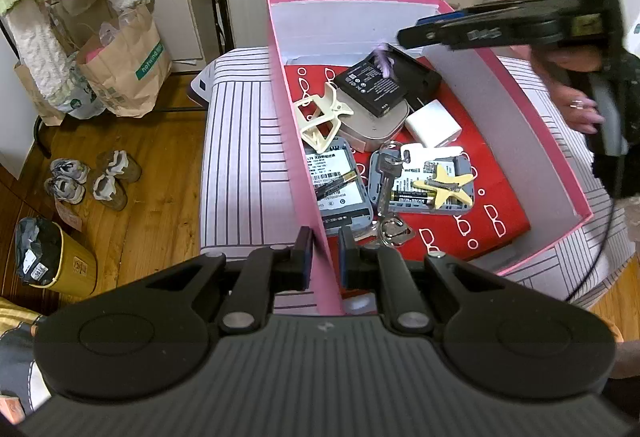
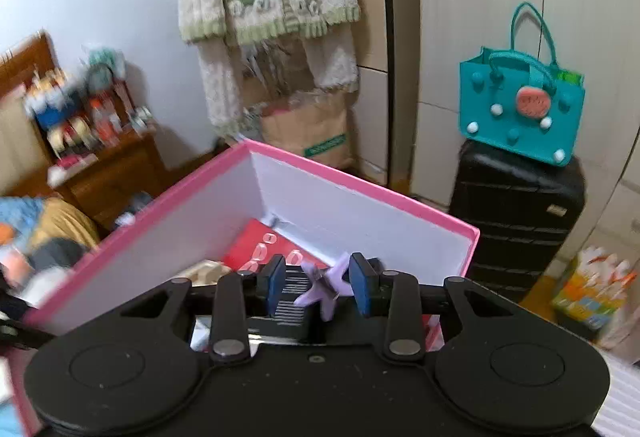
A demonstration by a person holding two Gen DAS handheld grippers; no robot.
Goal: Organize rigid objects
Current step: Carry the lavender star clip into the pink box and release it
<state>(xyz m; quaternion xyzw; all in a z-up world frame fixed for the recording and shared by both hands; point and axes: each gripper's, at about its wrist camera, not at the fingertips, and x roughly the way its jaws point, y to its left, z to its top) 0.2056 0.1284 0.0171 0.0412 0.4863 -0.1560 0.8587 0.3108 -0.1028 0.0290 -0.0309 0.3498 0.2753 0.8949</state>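
Purple star clip hangs over the pink box, moments from a drop.

The left tool [image 1: 323, 257] pinches the pink box [image 1: 298, 141] by its near wall, steadying it on the striped bed [image 1: 236, 157]. Over the box's far end, the right tool [image 2: 318, 287] holds a small purple star-shaped clip [image 2: 326, 287], tilted, gripped only by its points. That thin hold could slip, and the clip may bounce off the black battery [image 1: 372, 85] beneath it and land badly among the clutter.
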